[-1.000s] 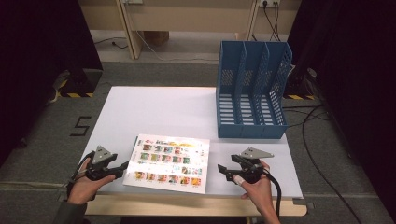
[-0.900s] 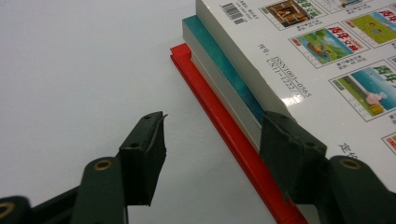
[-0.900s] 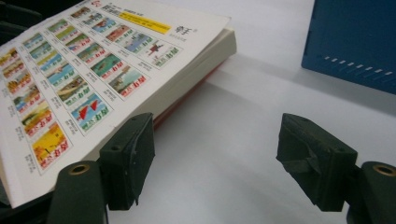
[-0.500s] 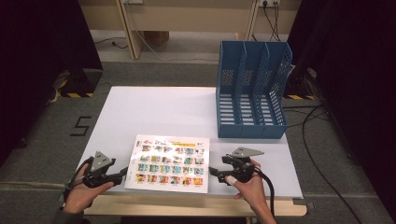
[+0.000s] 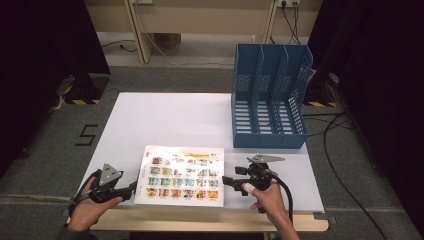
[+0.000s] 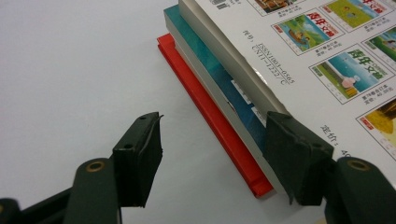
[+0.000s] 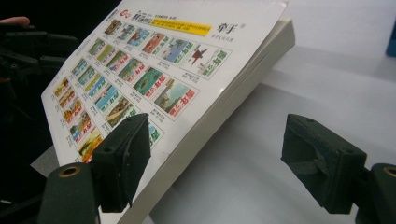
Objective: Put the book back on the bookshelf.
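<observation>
Black jaws of the left gripper point(image 6: 210, 158) stood parted and had just been opening, empty, beside the stack of books point(image 5: 182, 175) at the near table point(image 5: 165, 115) edge. The right gripper point(image 7: 217, 163) gaped, unladen. Lower covers were largely hidden. The blue file rack point(image 5: 270, 97) stood beyond.

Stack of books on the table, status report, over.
Left gripper jaws open, just been opening, beside the stack of books. Right gripper jaws open at its other edge. Blue file rack stands apart, nothing in the way.
</observation>
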{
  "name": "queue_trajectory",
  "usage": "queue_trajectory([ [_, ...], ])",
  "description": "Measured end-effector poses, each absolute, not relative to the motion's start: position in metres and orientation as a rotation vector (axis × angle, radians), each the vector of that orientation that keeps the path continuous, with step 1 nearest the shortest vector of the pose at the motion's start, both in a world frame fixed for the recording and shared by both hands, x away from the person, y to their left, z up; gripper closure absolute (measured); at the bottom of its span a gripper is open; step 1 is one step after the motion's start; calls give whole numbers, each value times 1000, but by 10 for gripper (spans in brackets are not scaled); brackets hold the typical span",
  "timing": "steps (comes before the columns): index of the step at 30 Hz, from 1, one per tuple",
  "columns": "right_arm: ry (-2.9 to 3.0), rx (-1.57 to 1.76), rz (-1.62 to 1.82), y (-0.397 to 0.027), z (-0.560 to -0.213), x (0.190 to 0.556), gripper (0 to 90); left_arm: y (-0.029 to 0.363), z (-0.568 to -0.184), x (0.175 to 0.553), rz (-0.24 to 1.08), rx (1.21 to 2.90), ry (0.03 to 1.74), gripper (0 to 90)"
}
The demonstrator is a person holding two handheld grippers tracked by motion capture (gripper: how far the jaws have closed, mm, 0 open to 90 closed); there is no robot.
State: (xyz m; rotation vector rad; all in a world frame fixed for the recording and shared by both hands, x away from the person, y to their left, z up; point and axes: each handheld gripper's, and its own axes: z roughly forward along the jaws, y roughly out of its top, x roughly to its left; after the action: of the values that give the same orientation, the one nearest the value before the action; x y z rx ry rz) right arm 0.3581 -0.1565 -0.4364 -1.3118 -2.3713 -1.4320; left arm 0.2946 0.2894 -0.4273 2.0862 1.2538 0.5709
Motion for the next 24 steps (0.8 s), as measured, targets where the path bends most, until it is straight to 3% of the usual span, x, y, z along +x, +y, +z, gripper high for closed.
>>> queue_trajectory([
  [9,-2368,-1244,-1356,-136,-445,368,234,289,-428,294,575,2086,1248,365],
  [10,-2350,-1233,-1363,-133,-446,370,279,289,-428,294,574,2087,1246,365],
  [17,-2390,-1215,-1345,-127,-443,377,301,288,-427,295,583,2087,1242,369],
  [21,-2444,-1192,-1330,-120,-439,384,317,283,-427,294,597,2091,1232,416],
  [22,-2450,-1189,-1343,-118,-438,388,372,281,-428,295,595,2086,1230,416],
  [24,-2448,-1210,-1350,-111,-437,402,387,279,-427,296,589,2093,1220,415],
])
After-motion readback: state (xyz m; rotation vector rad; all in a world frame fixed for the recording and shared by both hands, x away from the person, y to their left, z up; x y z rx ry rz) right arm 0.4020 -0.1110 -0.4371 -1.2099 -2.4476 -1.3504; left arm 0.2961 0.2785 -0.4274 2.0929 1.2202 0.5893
